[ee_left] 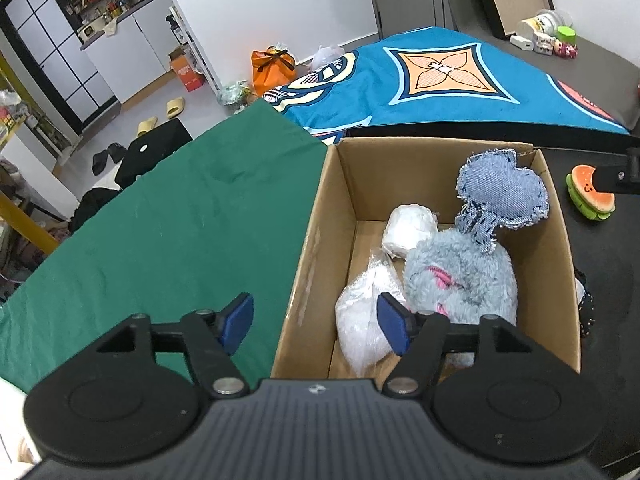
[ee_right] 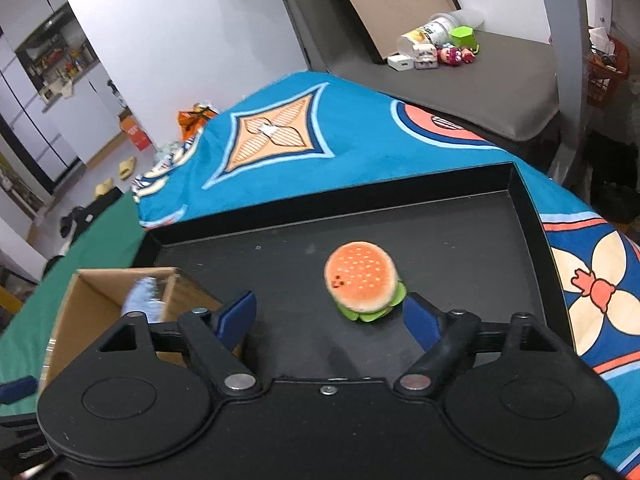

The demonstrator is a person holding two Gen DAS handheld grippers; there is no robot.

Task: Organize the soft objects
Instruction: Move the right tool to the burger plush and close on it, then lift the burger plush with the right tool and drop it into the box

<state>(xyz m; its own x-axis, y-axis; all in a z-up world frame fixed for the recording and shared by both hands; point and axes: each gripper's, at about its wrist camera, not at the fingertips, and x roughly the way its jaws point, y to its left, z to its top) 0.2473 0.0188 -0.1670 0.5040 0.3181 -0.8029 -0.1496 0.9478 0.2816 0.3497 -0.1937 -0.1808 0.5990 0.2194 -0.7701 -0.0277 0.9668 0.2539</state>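
Your cardboard box (ee_left: 320,240) holds a grey plush (ee_left: 460,280), a denim heart cushion (ee_left: 504,192) leaning against the box's far right wall, a white ball (ee_left: 408,228) and a white bagged bundle (ee_left: 360,320). Your left tool (ee_left: 316,324) sits over the box's near left wall, jaws apart, gripping nothing. The burger plush (ee_right: 362,280) lies bun-up on the black tray (ee_right: 460,248), right of the box. Your right tool (ee_right: 332,316) is wide open just short of it, not touching. The box looks blurry and half hidden there.
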